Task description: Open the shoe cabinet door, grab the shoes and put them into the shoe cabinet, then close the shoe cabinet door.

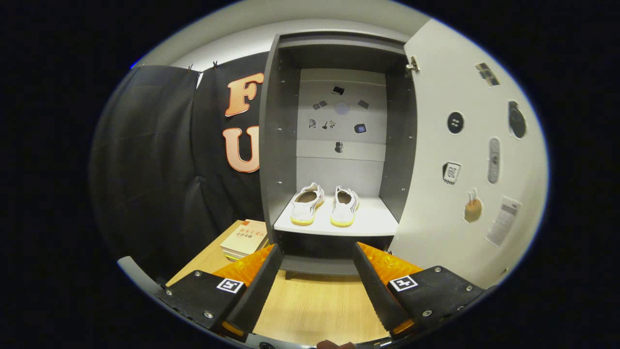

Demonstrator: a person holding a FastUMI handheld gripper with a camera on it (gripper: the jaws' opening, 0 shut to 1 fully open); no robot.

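**Shoes on the shelf, door swung wide, claw empty**

The gripper [317, 252] hangs with its two fingers spread apart and nothing between them; bare wooden table [310, 305] shows in the gap. Straight ahead at twelve o'clock stands the shoe cabinet [276, 145], a grey box with a pale back panel carrying a scatter of small stickers. Its door [436, 194] is open, swung out to the two o'clock side, the inner face dotted with more stickers and a hinge at the top corner.

The pair of white shoes [325, 205] sits inside on the cabinet's light shelf [373, 220], side by side and just apart, heels toward the fingers, toes to the back wall, yellow soles showing at the heels. They lie well beyond the fingertips.

At ten o'clock from the fingers, just beside the cabinet's left wall, a small stack of books [244, 238] rests on the table. Dark cloth hangs behind it.
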